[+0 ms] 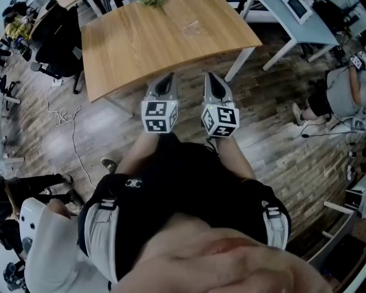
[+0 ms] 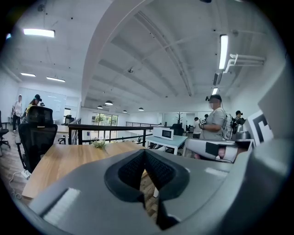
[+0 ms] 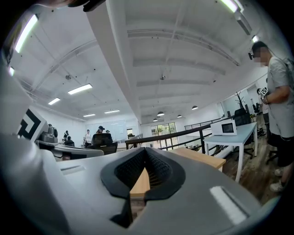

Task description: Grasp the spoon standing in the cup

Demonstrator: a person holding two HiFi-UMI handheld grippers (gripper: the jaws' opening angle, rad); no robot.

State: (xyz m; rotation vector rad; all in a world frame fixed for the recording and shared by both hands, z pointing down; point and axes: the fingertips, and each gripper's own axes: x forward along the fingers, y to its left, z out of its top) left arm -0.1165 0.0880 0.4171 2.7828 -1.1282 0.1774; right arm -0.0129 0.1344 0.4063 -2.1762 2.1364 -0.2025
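No cup or spoon can be made out in any view. A bare wooden table (image 1: 166, 40) stands ahead of me, with only a small plant (image 1: 150, 3) at its far edge. I hold both grippers side by side over the floor, just short of the table's near edge. The left gripper (image 1: 162, 86) and the right gripper (image 1: 215, 83) are both shut, pads meeting, with nothing between them. The left gripper (image 2: 145, 151) points across the table top (image 2: 59, 163). Past the right gripper (image 3: 146, 149) a corner of the table (image 3: 202, 158) shows.
A black office chair (image 1: 57, 40) stands left of the table and a white desk (image 1: 297, 23) to its right. A white cable (image 1: 63, 117) lies on the floor. People are nearby: one seated at the right (image 1: 343, 86), one low at the left (image 1: 34, 189), one standing (image 2: 215, 124).
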